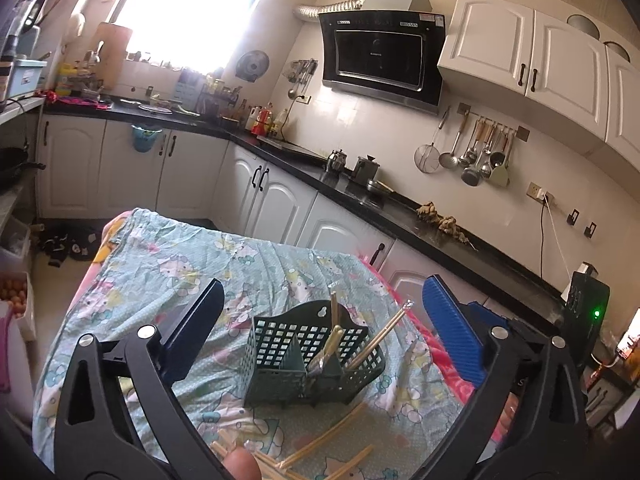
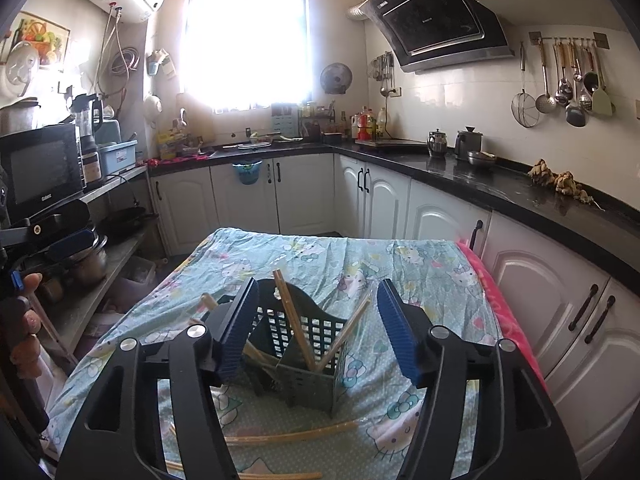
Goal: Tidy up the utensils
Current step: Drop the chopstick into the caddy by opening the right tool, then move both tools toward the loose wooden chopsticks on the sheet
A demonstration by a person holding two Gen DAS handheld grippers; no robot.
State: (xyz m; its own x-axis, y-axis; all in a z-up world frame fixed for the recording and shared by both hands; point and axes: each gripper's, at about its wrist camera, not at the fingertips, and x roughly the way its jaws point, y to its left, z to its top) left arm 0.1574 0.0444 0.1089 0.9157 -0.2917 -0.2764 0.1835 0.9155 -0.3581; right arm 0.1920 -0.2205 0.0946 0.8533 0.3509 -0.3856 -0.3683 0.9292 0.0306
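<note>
Left gripper (image 1: 320, 320): jaws spread wide, nothing between the pads. Right gripper (image 2: 316, 332): jaws apart, empty. Green basket (image 1: 316, 360): on the patterned cloth (image 1: 180, 264), just ahead of both grippers, upright. Chopsticks in basket (image 1: 376, 340): several, leaning, sorting judged partly done. Loose chopsticks (image 2: 288, 436): on the cloth, beneath and nearer than the jaws, left to collect. Obstruction: the leaning sticks crowd the basket mouth; counter (image 1: 400, 208) well beyond.

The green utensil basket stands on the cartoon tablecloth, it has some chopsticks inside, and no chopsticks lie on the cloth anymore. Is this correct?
Not fully. Loose chopsticks lie on the tablecloth in front of the green basket, as the right wrist view shows. The rest is right: chopsticks stand inside it.
</note>
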